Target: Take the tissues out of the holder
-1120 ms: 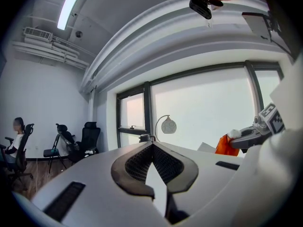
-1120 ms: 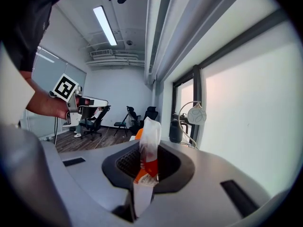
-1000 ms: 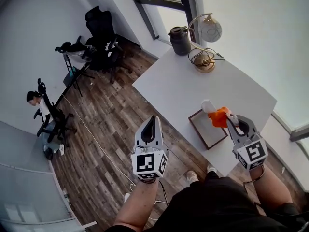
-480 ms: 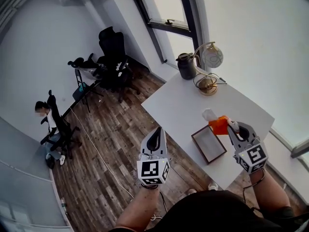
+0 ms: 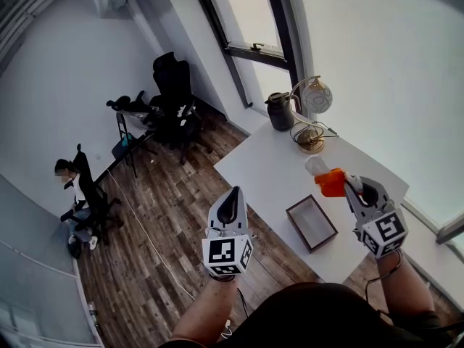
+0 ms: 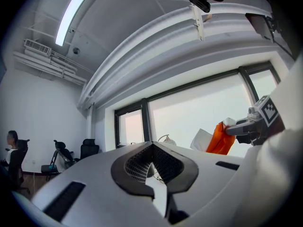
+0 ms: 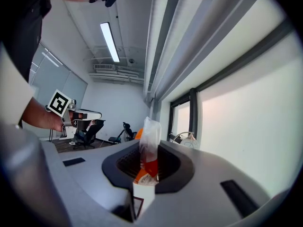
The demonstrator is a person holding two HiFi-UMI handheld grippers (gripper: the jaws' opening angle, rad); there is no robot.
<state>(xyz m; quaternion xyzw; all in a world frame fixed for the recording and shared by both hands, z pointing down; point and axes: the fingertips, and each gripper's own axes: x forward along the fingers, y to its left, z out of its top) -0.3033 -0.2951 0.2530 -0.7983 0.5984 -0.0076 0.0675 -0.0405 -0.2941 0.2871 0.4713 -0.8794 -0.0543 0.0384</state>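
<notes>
Your right tool (image 5: pixel 349 185) pinches a small orange tissue pack (image 5: pixel 330 182) between its jaws, with a white tissue (image 5: pixel 315 167) poking out of the far end. The right gripper view shows the pack (image 7: pixel 147 161) standing upright in the narrow gap, pressed from both sides. The pack is held up in the air over the white table (image 5: pixel 264 167), apart from the dark-framed tray (image 5: pixel 299 230) that lies on the table below it. Your left tool (image 5: pixel 230 209) is off the table's near edge, above the wooden floor (image 5: pixel 156 209). Its jaws are pressed together with nothing between them. At the table's far end stand a dark jug (image 5: pixel 280 112) and a round lamp (image 5: pixel 317 97). A person (image 5: pixel 69 174) sits far off to the left.
</notes>
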